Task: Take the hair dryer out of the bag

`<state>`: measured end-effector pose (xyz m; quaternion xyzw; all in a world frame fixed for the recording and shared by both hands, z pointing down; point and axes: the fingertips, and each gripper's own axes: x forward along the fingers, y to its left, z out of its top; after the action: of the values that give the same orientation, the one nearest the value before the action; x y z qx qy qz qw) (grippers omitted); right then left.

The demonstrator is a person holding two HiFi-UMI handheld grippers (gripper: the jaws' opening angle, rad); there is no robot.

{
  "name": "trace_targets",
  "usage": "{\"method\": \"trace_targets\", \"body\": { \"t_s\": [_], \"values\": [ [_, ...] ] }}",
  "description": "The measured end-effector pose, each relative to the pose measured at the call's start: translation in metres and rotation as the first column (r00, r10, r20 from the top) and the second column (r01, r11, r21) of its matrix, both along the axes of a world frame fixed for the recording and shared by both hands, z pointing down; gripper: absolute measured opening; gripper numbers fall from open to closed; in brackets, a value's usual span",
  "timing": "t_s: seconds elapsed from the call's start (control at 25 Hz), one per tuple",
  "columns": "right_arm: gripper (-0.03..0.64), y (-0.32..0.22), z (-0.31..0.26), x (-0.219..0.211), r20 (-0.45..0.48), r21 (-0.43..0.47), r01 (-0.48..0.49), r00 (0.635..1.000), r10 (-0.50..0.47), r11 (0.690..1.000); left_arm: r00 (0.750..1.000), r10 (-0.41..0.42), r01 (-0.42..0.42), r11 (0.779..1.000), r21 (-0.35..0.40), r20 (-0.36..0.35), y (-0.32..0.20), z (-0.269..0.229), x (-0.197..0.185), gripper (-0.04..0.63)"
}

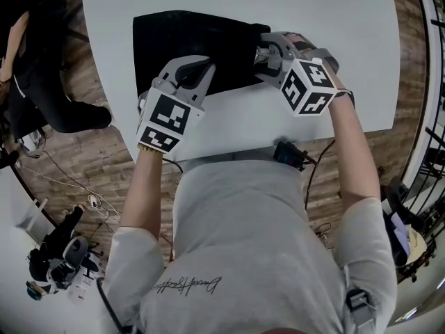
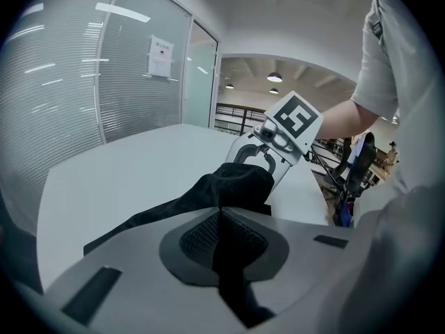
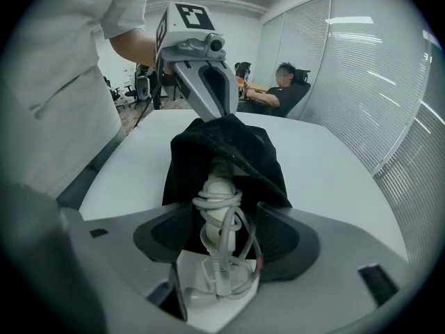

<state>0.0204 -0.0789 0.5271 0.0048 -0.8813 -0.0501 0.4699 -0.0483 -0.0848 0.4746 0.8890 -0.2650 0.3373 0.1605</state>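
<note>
My bag [image 1: 188, 44] is black on a white table [image 1: 334, 19]. The dryer [image 3: 220, 185] is white, its cord [image 3: 240, 234] pale grey. My left gripper [image 1: 193, 74] and right gripper [image 1: 266, 53] are grey, with black-and-white square markers. My shirt [image 1: 243, 242] is light grey, the floor [image 1: 132, 158] brown wood-grain.

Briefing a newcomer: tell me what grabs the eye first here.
A black bag lies on the white table, its edge pinched in the shut left gripper. From its mouth pokes a white hair dryer wound in its cord, between the open jaws of the right gripper.
</note>
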Motion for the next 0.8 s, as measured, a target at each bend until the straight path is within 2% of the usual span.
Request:
{"method": "trace_targets", "body": {
  "t_s": [0.12, 0.28, 0.52, 0.64, 0.8],
  "values": [
    [0.284, 0.001, 0.005, 0.006, -0.052, -0.028, 0.045, 0.998, -0.046, 0.999, 0.999, -0.022, 0.022, 1.000, -0.004, -0.031, -0.002, -0.004, -0.002, 0.018],
    [0.284, -0.005, 0.007, 0.003, -0.084, 0.008, 0.091, 0.992, -0.090, 0.996, 0.996, -0.051, 0.050, 0.999, -0.012, -0.075, -0.005, -0.011, -0.002, 0.018],
    [0.302, 0.002, 0.018, -0.003, -0.112, -0.041, 0.151, 0.982, -0.154, 0.988, 0.997, -0.050, 0.050, 0.999, -0.015, -0.057, -0.003, -0.004, 0.000, 0.018],
    [0.304, 0.010, 0.034, -0.004, -0.152, -0.025, 0.194, 0.969, -0.195, 0.981, 0.997, -0.050, 0.049, 0.999, -0.019, -0.054, -0.002, -0.003, 0.002, 0.018],
    [0.270, 0.006, 0.037, -0.006, -0.146, 0.006, 0.179, 0.973, -0.176, 0.984, 0.997, -0.055, 0.054, 0.998, -0.023, -0.055, 0.000, -0.003, 0.003, 0.018]
  ]
}}
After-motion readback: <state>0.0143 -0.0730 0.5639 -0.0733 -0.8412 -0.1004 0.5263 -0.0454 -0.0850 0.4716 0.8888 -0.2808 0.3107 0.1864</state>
